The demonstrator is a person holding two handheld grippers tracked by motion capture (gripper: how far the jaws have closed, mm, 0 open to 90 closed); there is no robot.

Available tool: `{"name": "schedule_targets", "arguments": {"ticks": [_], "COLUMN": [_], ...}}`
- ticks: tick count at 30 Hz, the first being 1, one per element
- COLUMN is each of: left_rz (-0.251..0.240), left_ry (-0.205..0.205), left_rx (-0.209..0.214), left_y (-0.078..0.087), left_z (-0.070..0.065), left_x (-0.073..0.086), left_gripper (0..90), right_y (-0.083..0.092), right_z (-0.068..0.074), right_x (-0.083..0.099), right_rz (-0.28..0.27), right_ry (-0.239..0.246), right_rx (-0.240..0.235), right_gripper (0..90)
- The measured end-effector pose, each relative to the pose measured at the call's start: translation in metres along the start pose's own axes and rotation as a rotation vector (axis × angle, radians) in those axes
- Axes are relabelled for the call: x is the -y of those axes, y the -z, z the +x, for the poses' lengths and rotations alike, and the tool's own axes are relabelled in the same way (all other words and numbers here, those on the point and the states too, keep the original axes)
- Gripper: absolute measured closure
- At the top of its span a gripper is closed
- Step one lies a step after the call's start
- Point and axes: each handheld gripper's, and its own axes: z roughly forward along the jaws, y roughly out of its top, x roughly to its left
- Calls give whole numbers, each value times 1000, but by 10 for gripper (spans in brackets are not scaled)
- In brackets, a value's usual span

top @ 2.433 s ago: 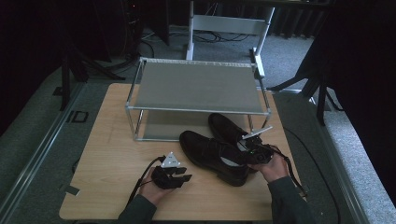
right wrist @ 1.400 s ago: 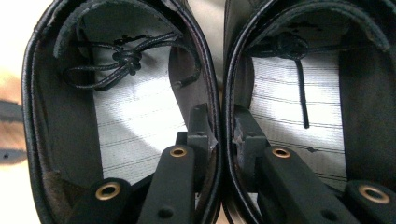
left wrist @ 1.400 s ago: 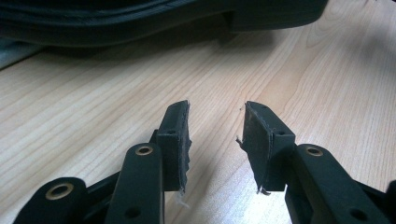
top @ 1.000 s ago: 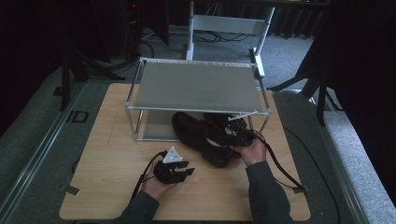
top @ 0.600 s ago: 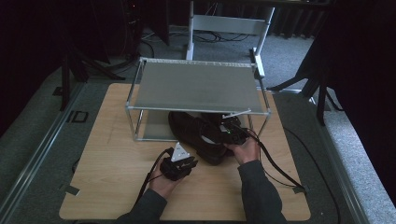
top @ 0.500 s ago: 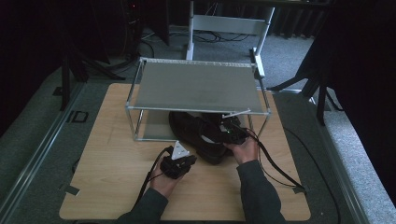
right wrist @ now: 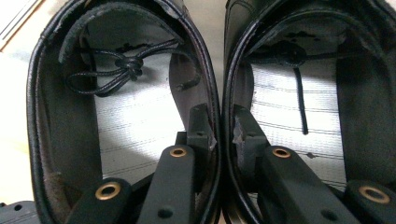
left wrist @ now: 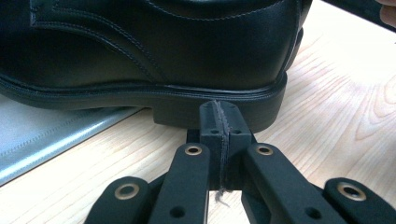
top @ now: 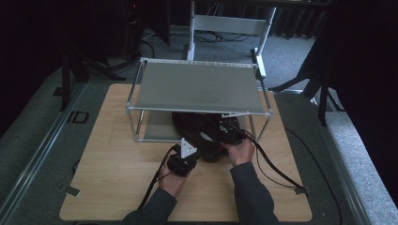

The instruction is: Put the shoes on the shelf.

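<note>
The right gripper (right wrist: 219, 128) is pinching the two shoes' inner walls together, one jaw inside each; the left gripper (left wrist: 219, 121) is clenched on nothing, its jaws having just closed, tips against the nearer heel; the shoes (top: 199, 133) are sitting half under the rack (top: 199, 86), toes over its grey bottom shelf; a slipping wall could drop one shoe; smooth black leather, stitched seams, thin laces, pale wooden table (top: 112, 187).

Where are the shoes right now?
In the high view the shoes sit toes-in under the rack, heels toward the person, pinched together by the right gripper; the shut left gripper is at one heel.
</note>
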Motion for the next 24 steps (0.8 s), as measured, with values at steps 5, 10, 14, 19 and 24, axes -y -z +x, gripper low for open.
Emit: {"name": "schedule_targets", "arguments": {"ticks": [5, 10, 14, 19, 24], "left_rz": [16, 12, 7, -8, -8], "left_ry": [19, 26, 31, 37, 23], "left_rx": [-12, -33, -48, -58, -78], "left_y": [-11, -18, -22, -26, -32], "left_z": [3, 2, 3, 7, 13], "left_x": [-2, -4, -7, -13, -14], "left_gripper": [900, 900, 900, 900, 900], "right_y": [-2, -1, 2, 3, -1], "right_z": [2, 8, 13, 17, 18], "right_x": [1, 2, 0, -1, 1], "right_rz": [-4, -39, -65, -95, -125], "right_ry": [-7, -6, 7, 6, -29], "right_rx": [11, 35, 82, 120, 139], "right_gripper": [800, 801, 801, 802, 802]}}
